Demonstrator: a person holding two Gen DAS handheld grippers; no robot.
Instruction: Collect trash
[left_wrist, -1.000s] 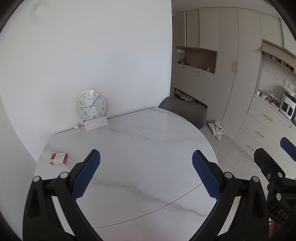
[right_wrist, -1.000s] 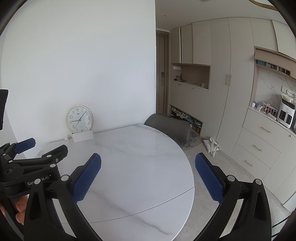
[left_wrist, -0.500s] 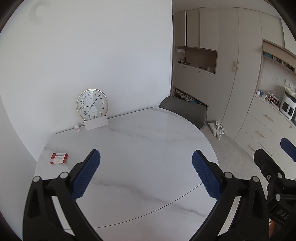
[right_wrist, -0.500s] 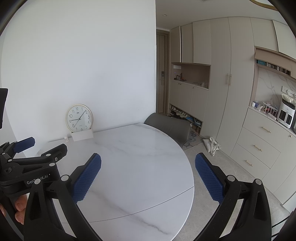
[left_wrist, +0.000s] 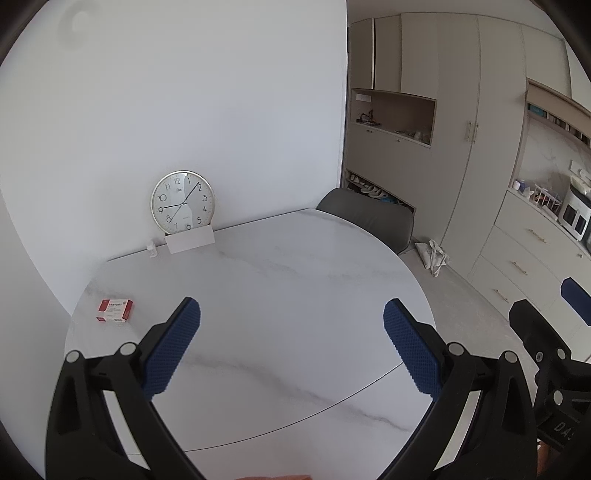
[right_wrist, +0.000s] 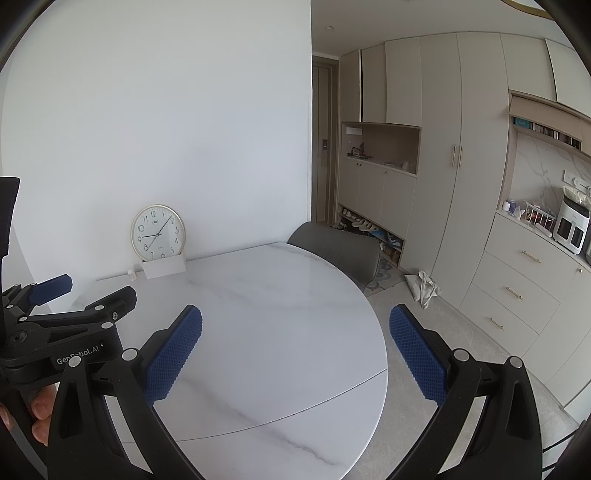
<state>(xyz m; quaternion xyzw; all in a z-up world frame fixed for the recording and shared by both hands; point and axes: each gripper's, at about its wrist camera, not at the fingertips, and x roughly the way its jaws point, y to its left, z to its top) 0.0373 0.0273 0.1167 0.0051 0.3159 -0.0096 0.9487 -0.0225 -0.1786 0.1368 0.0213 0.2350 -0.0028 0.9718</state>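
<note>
You're holding both tools steady since a second ago: left tool (left_wrist: 291, 343) and right tool (right_wrist: 295, 347) are hovering released over the worktop (left_wrist: 280, 280). The red box (left_wrist: 115, 310) is sitting unmoved, far left.

both wrist views look forward and slightly down from above the near edge of the table (left_wrist: 295, 280), side by side; they share the clock (left_wrist: 182, 202) (right_wrist: 157, 232) and chair (left_wrist: 369, 218).

On the table (left_wrist: 295, 295) before me: a small box (left_wrist: 115, 310) far left, a clock (left_wrist: 182, 202) behind against the wall, a chair (left_wrist: 369, 218) beyond the right edge.
</note>
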